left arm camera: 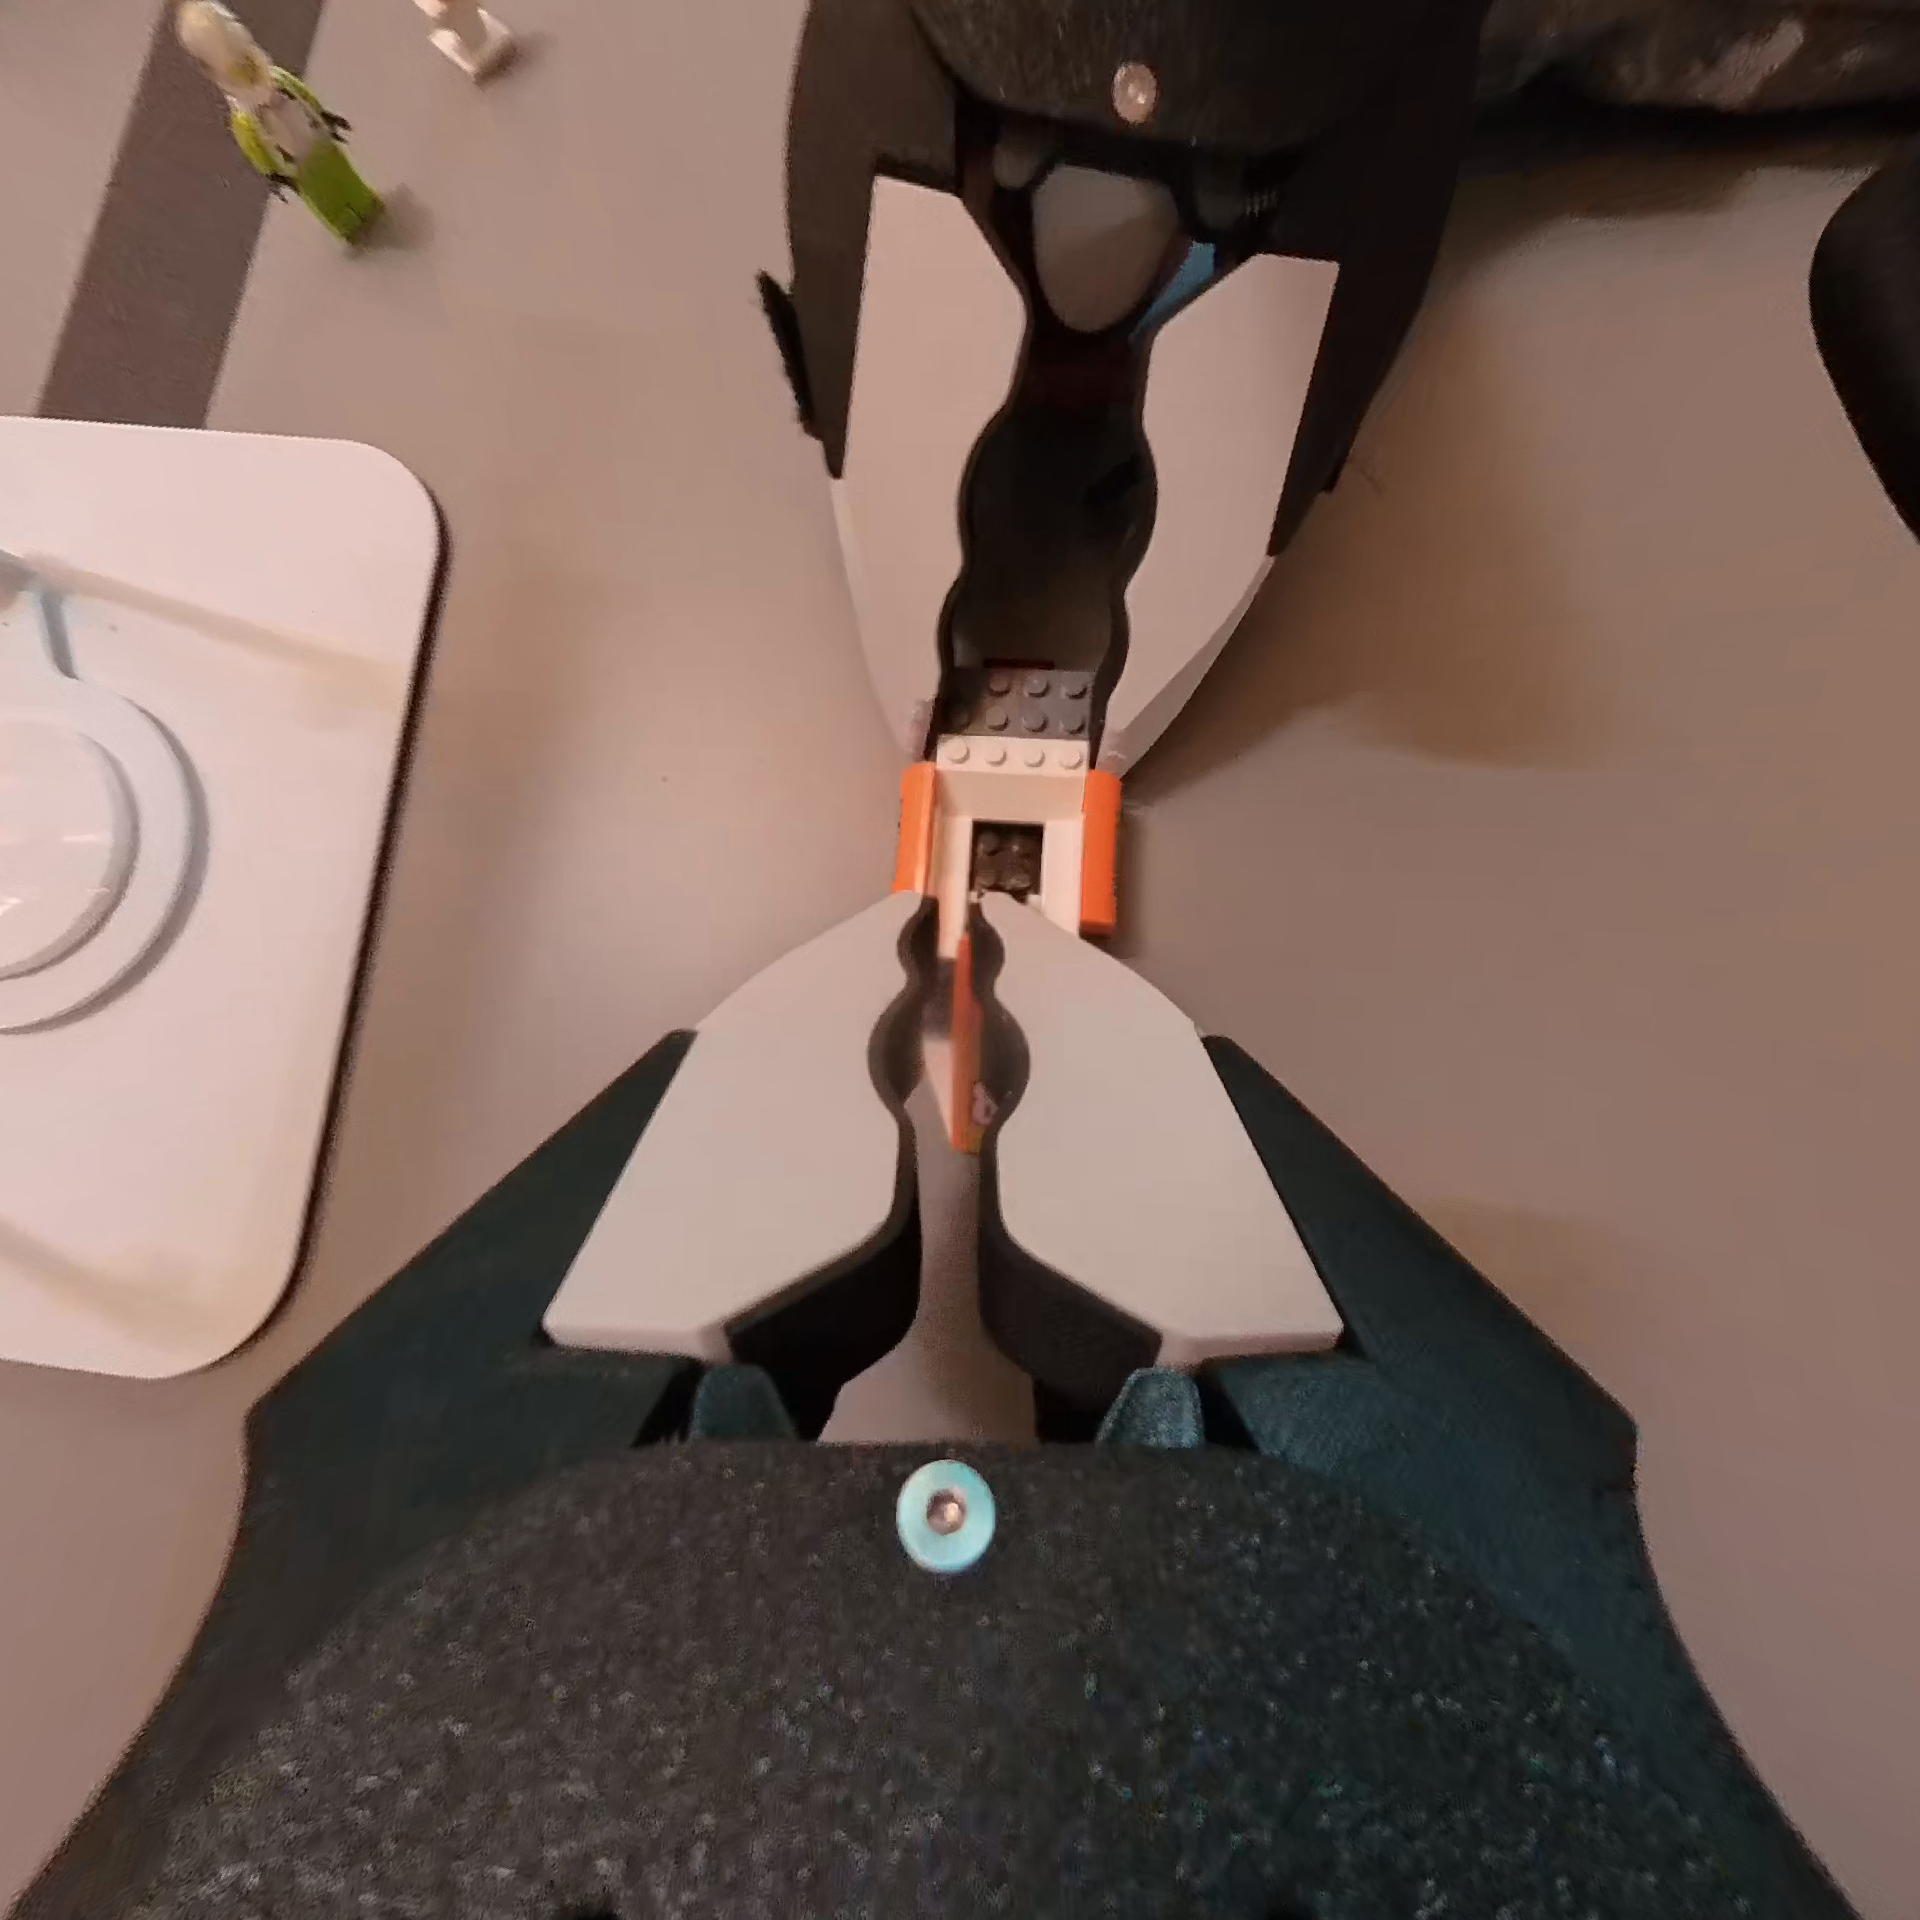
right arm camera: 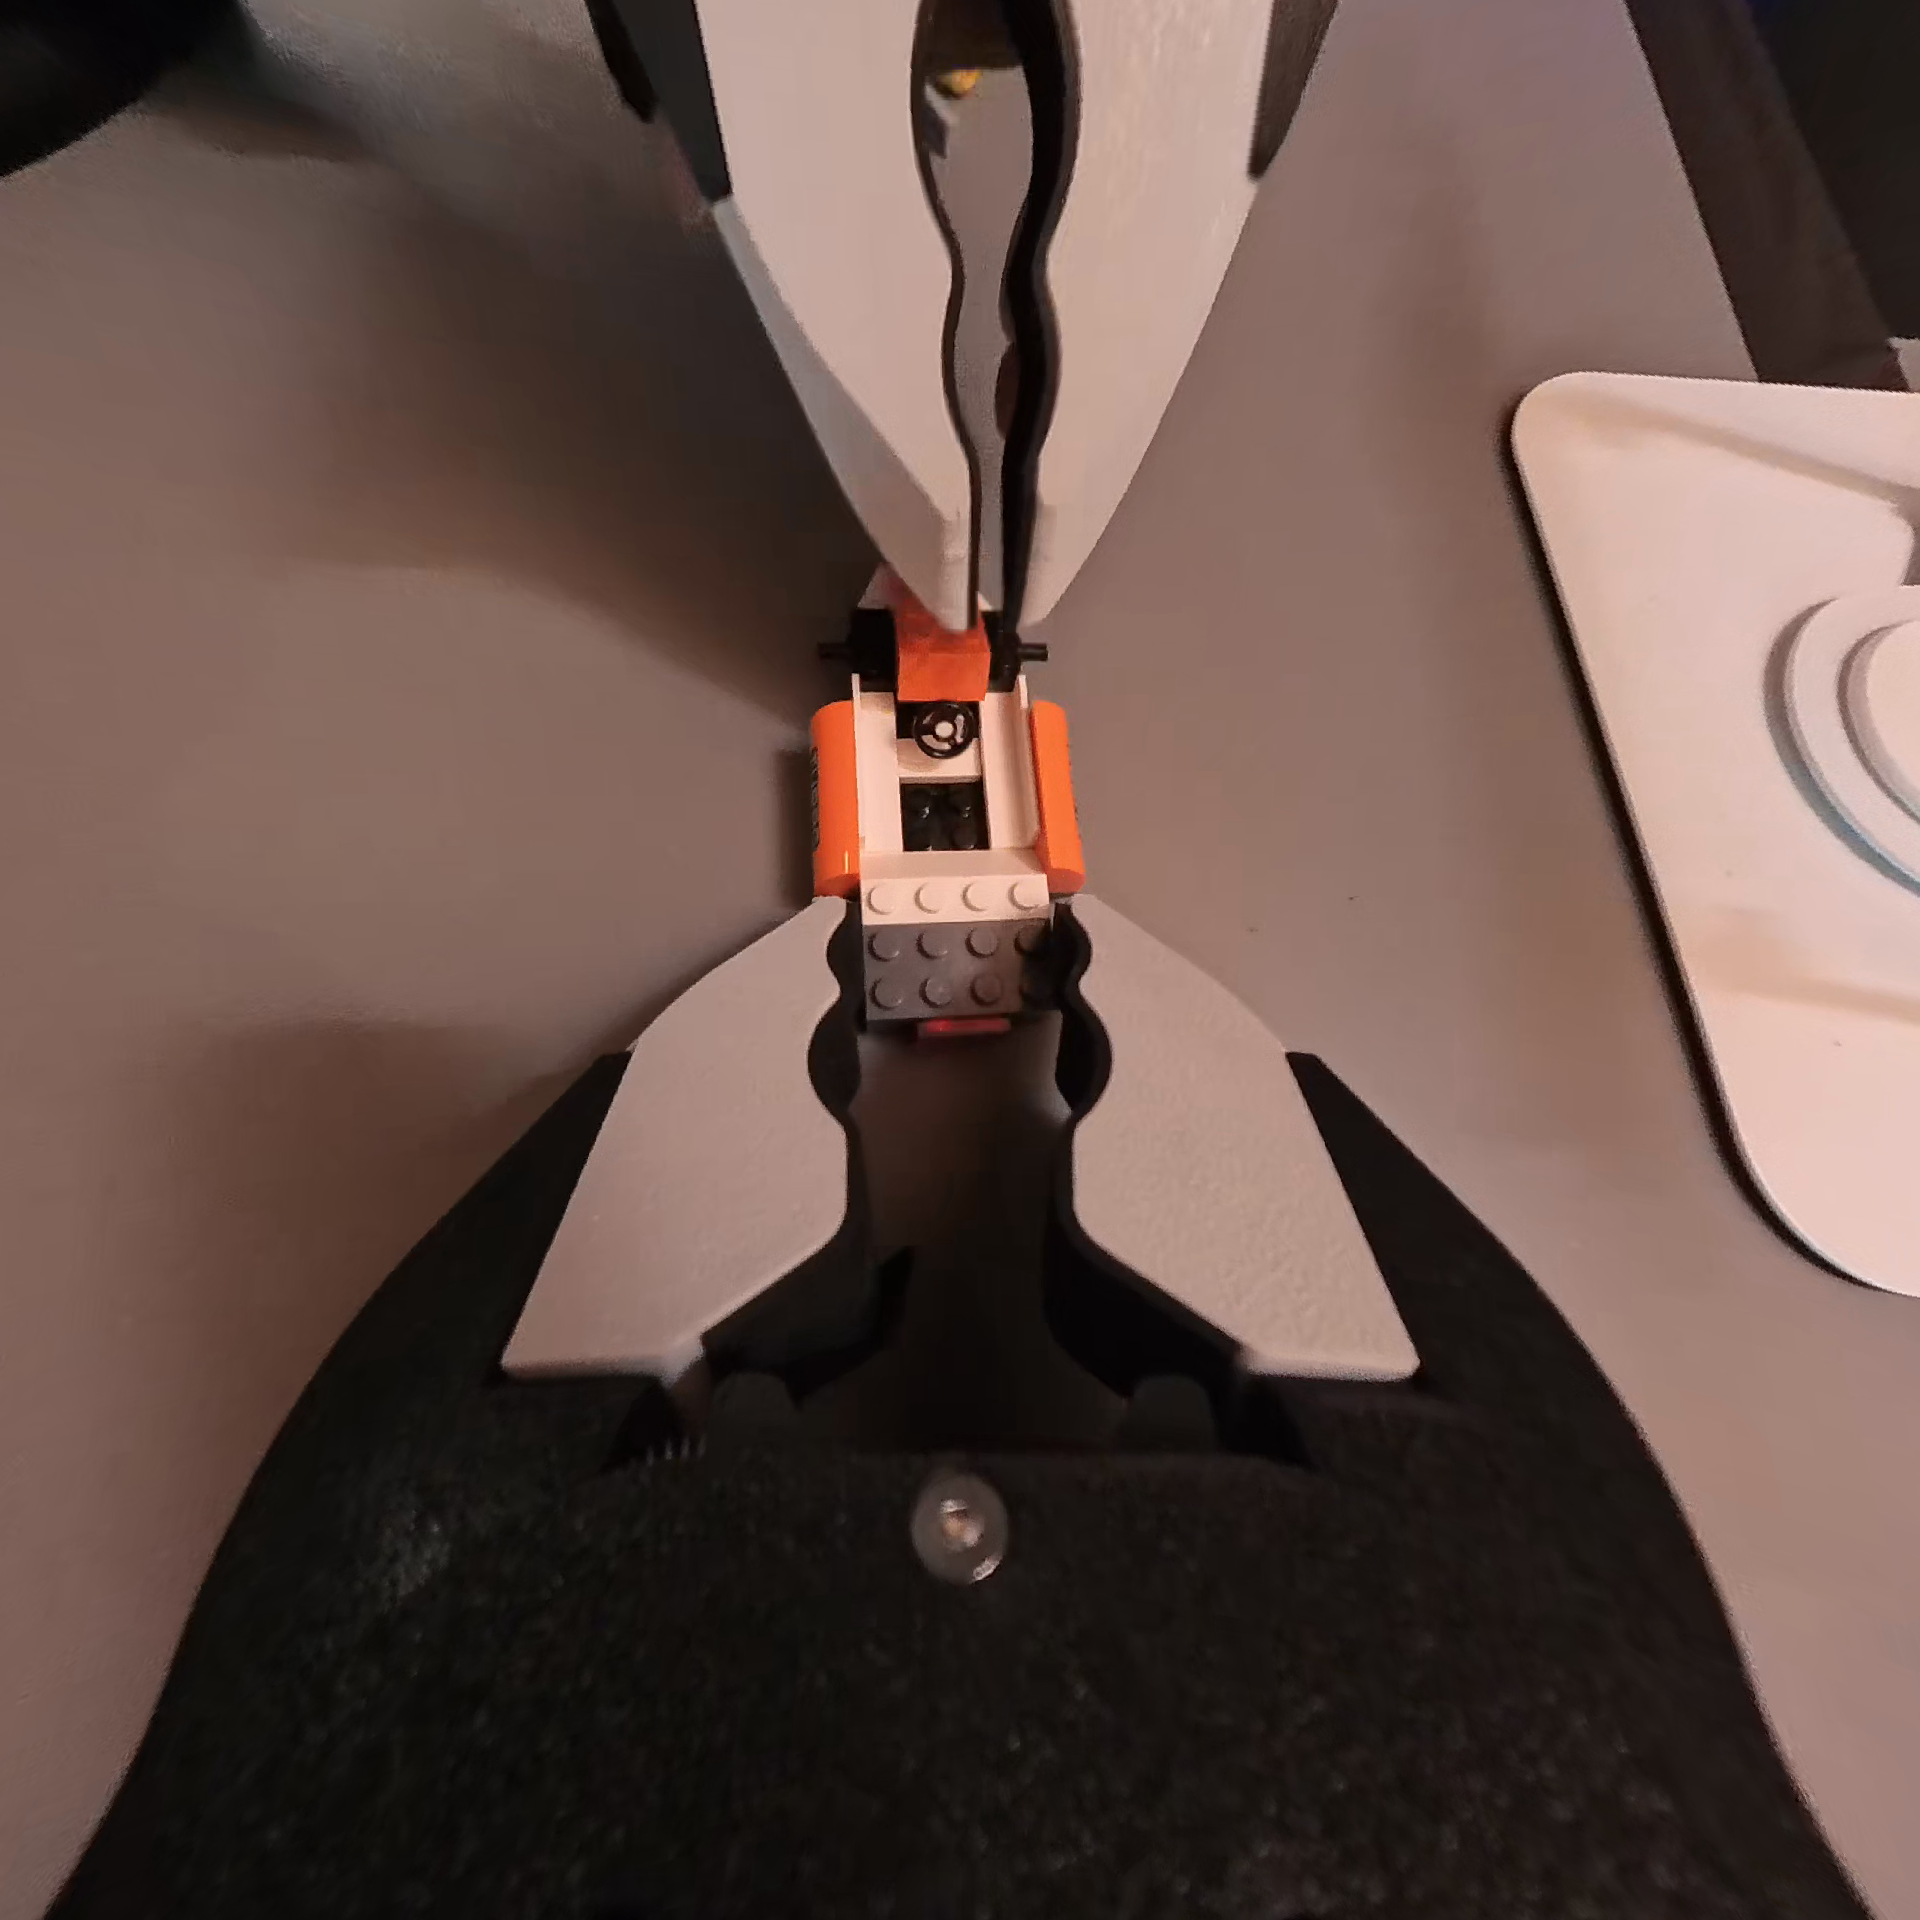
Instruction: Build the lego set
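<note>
left hand-held gripper (left arm camera: 961, 920) pinches orange piece (left arm camera: 966, 1029) | right hand-held gripper (right arm camera: 951, 935) clamps lego vehicle (right arm camera: 940, 821)

Orange, white and grey lego model (right arm camera: 940, 831) on a grey table (right arm camera: 416, 727); tray (left arm camera: 208, 883) seemingly white.

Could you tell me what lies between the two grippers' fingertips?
The orange-and-white lego vehicle, held at opposite ends by the left gripper and right gripper; both wrist views show it.

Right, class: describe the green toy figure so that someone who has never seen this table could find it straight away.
Start at the big white tray on the grey table, seen in the left wrist view. Look past its far corner, beside the dark strip. The small figure stands there, lime green and white, the only green thing; the orange and white model sits between the claws.
</note>
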A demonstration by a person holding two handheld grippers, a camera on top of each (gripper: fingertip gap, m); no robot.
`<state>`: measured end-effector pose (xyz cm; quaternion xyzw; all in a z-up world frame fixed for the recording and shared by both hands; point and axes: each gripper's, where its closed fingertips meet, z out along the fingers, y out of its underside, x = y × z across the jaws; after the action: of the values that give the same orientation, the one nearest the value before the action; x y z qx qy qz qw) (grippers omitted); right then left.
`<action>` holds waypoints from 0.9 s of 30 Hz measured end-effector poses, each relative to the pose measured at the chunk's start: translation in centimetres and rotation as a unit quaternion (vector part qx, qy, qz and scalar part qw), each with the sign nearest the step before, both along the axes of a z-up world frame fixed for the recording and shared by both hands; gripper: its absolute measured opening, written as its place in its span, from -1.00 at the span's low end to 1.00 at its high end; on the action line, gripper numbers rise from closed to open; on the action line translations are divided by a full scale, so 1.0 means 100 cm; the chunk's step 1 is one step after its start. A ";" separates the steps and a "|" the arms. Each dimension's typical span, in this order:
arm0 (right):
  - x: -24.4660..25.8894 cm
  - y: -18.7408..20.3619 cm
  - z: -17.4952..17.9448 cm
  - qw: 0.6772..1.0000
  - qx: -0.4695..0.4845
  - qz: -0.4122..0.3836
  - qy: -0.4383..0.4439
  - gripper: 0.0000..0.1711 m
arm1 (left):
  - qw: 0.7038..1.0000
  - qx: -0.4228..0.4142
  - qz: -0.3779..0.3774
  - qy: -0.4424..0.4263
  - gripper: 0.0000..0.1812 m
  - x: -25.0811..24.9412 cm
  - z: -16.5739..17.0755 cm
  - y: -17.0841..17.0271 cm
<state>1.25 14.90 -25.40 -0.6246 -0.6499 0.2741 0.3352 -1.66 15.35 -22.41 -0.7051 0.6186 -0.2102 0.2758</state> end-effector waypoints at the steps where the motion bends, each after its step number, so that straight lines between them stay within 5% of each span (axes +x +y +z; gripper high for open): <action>1: 0.000 0.000 0.000 1.000 0.000 0.001 0.000 -0.59 | 1.000 0.002 0.006 -0.002 -0.94 -0.002 0.001 0.002; 10: 0.000 0.000 -0.003 1.000 0.020 0.003 -0.021 -0.60 | 0.996 -0.080 0.000 0.034 -0.76 -0.027 -0.023 0.004; 17: 0.000 -0.001 -0.003 0.999 0.028 0.006 -0.018 -0.59 | 0.963 -0.254 -0.081 0.045 -0.59 -0.020 -0.029 0.004; 27: -0.001 -0.003 -0.002 1.000 0.028 0.010 -0.008 -0.60 | 0.924 -0.330 -0.166 0.100 -0.72 -0.006 -0.029 -0.011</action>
<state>1.19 14.55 -25.60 -0.6101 -0.6665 0.2540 0.3449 -2.31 14.29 -25.31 -0.6610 0.6467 -0.3734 -0.0740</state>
